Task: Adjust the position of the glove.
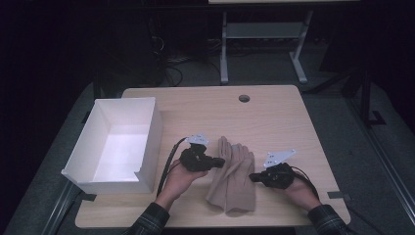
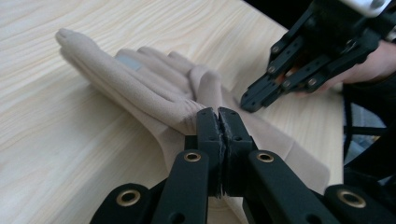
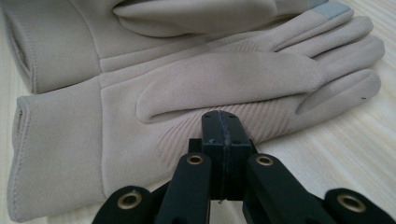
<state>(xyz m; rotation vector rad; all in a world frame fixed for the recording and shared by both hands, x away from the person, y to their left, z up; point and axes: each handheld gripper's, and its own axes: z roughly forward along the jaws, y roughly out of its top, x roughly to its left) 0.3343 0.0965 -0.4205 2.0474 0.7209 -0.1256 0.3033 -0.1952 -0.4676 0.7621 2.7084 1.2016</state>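
A pair of beige gloves lies flat in the middle of the wooden table, fingers pointing away from me. My left gripper sits at the left glove's edge. In the left gripper view the glove puckers where my left gripper is shut on its fabric. My right gripper is at the right glove's edge. In the right gripper view my right gripper is shut, its tip against the glove below the thumb. The left gripper view also shows my right gripper touching the gloves.
An open white box stands on the table's left side, a little left of my left hand. A round cable hole sits near the far edge. Beyond the table stand a desk frame and cables on the floor.
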